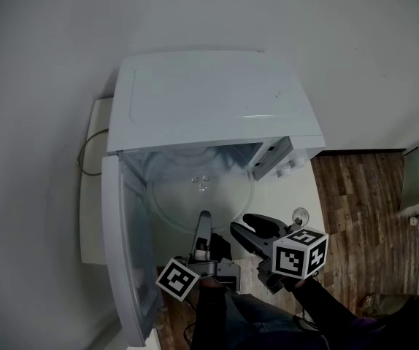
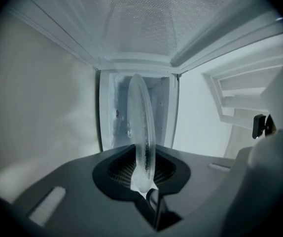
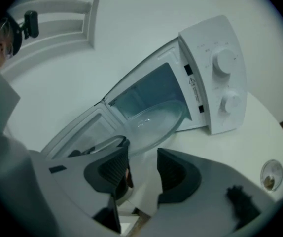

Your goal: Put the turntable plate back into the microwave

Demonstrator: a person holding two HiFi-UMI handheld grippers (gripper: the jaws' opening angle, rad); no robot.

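The glass turntable plate (image 1: 195, 188) sat halfway into the open mouth of the microwave (image 1: 209, 97), its far half inside the cavity and its near rim poking out over the white table (image 1: 290, 195). No brand name showed anywhere. On the control panel there was only a small warning label (image 3: 193, 88) with a triangle, print too small to read, and faint markings round the upper knob (image 3: 224, 60) and the lower knob (image 3: 230, 101), unreadable too.

And there was the grip: the left gripper (image 1: 204, 219) had the plate by its near edge, jaws nearly together, both ribbed pads pressed on the glass. From the left gripper view the plate stood edge-on right between them (image 2: 141, 127).

The right gripper (image 1: 242, 227) was wide open, nothing between its jaws, held just beside the plate's near right rim without touching it. In its own view the plate (image 3: 156, 120) lay beyond the parted pads (image 3: 173, 169).

The door (image 1: 122, 246) hung open on the left. A small round object (image 1: 299, 215) sat on the table near the right gripper, with wooden floor (image 1: 363, 210) beyond the table edge
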